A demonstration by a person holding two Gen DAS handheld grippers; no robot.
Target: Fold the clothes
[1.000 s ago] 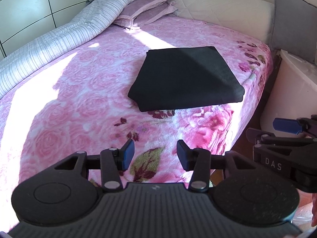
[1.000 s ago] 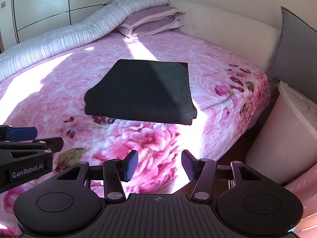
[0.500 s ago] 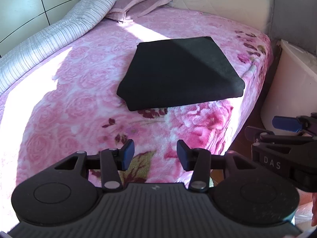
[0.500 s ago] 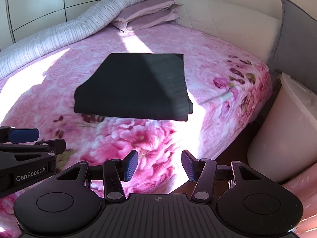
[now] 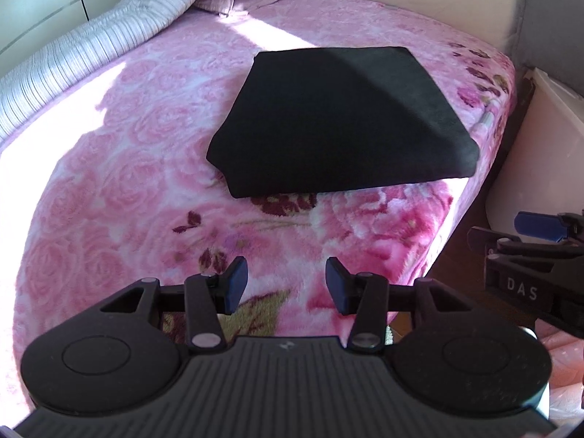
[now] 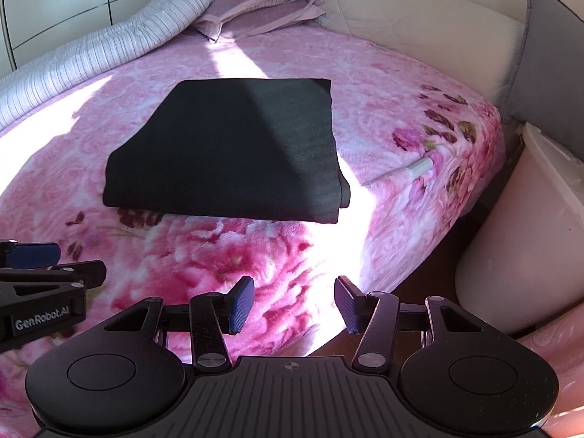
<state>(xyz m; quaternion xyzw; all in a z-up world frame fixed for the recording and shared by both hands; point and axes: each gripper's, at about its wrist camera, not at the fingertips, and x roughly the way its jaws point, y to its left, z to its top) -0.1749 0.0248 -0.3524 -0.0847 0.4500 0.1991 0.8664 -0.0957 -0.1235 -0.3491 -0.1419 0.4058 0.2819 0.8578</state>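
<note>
a: what do we see on the bed?

b: we see a black cloth, folded flat into a neat pad. it lies on the pink rose blanket, near the corner of the bed. in the right wrist view the same black cloth has a strip of sun falling right beside its right edge.

a: are we touching it?

b: no. our left gripper hangs over the blanket, on the near side of the cloth and apart from it. its two blue pads are spread wide with only air between them.

a: and the other one?

b: our right gripper is the same. its pads are spread too, and it holds nothing. it hangs over the edge of the bed, in front of the cloth's near right corner. we can see it from the left wrist view as well, at the right side.

a: what else is around?

b: a striped quilt is rolled up along the far left side. purple pillows sit at the far end. a small white plug lies on the blanket to the right of the cloth. a big white tub stands on the floor just beside the bed, and a grey cushion leans up behind it.
</note>
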